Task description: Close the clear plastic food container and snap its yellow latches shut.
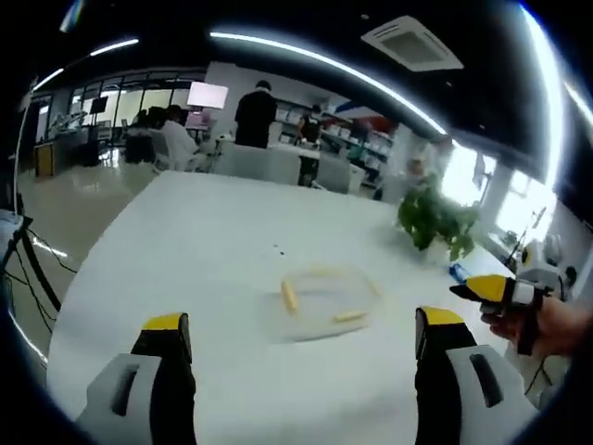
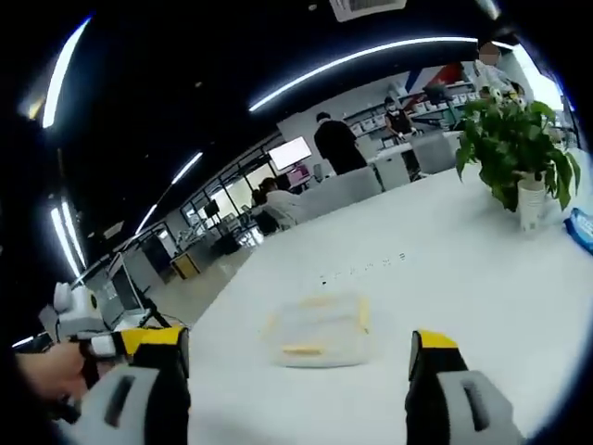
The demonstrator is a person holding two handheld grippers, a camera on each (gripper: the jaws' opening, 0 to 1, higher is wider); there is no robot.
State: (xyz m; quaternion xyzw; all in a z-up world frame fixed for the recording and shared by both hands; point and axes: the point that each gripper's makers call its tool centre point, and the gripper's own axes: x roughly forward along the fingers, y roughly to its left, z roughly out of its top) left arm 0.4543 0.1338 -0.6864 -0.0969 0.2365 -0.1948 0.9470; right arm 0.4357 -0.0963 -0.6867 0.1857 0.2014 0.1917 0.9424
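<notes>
A clear plastic food container [image 1: 320, 301] with yellow latches [image 1: 289, 296] lies on the white table [image 1: 213, 250], its lid resting on it. My left gripper [image 1: 306, 348] hovers open just before it, yellow-tipped jaws wide apart with nothing between them. From the right side of the left gripper view comes the right gripper [image 1: 496, 289], held by a hand. In the right gripper view the container [image 2: 320, 326] sits ahead of my open right gripper [image 2: 296, 357], a yellow latch [image 2: 301, 349] facing me. The left gripper [image 2: 120, 345] enters from the left, held by a hand.
A potted green plant [image 2: 514, 153] in a white pot stands on the table's far right, with a blue packet [image 2: 579, 227] beside it. The same plant [image 1: 435, 222] is beyond the container. People sit and stand at desks in the office behind the table.
</notes>
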